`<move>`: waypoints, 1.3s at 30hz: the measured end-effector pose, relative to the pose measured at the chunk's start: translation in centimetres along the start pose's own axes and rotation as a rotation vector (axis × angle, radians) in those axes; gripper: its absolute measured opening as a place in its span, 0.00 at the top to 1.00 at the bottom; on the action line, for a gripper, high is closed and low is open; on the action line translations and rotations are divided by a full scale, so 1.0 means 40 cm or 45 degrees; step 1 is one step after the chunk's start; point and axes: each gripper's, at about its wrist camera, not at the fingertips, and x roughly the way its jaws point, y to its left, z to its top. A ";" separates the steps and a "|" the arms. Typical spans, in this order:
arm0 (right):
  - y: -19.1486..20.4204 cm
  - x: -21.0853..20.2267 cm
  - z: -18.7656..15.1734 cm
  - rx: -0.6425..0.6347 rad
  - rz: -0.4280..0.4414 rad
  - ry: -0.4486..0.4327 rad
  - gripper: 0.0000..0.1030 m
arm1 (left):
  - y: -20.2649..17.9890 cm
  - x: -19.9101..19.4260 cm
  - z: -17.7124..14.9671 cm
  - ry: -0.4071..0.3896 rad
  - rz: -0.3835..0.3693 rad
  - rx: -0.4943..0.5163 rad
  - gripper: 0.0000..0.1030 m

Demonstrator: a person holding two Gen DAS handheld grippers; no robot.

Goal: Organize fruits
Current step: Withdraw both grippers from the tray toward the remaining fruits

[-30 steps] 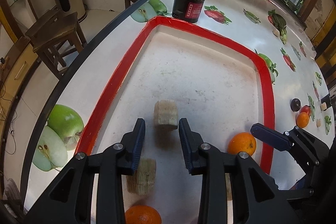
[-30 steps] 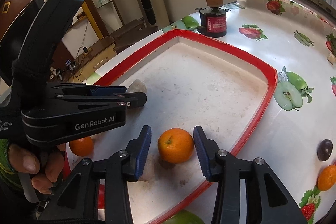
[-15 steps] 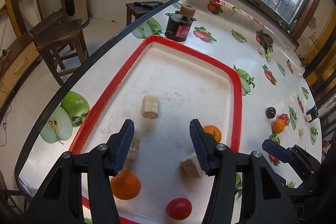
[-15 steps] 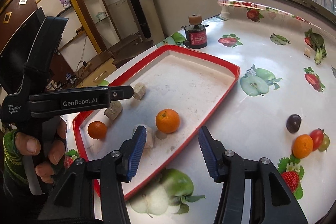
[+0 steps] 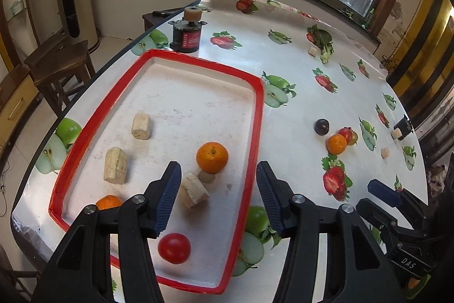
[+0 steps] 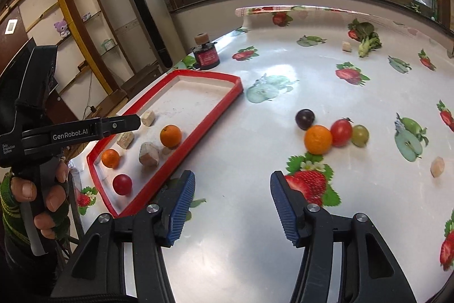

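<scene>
Left wrist view: your left gripper (image 5: pixel 218 195) has just opened, jaws wide and holding nothing, above the red tray (image 5: pixel 256 115). The tray holds two oranges, a tomato (image 5: pixel 174 248) and pale chunks.

Right wrist view: your right gripper (image 6: pixel 232 206) has just been widening, nothing between its jaws. You look between picks. The loose fruit cluster (image 6: pixel 332 132) lies right of the tray; probably reach there, taking the orange (image 6: pixel 317 139).
</scene>
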 end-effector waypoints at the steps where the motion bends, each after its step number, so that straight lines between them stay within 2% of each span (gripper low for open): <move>1: -0.015 -0.012 -0.005 0.013 -0.007 -0.007 0.44 | -0.010 -0.002 -0.004 -0.004 0.003 0.011 0.48; 9: -0.109 -0.093 -0.051 0.104 -0.068 -0.050 0.44 | -0.082 -0.005 -0.028 0.003 -0.006 0.067 0.48; 23: -0.181 -0.151 -0.088 0.159 -0.129 -0.082 0.44 | -0.178 0.016 -0.060 0.055 -0.059 0.148 0.48; 30: -0.216 -0.146 -0.075 0.141 -0.167 -0.084 0.44 | -0.244 0.047 -0.066 0.089 -0.103 0.204 0.48; 36: -0.260 -0.109 -0.053 0.141 -0.175 -0.068 0.44 | -0.295 0.097 -0.059 0.127 -0.128 0.255 0.48; 39: -0.282 -0.083 -0.035 0.142 -0.167 -0.057 0.45 | -0.316 0.128 -0.047 0.149 -0.170 0.266 0.48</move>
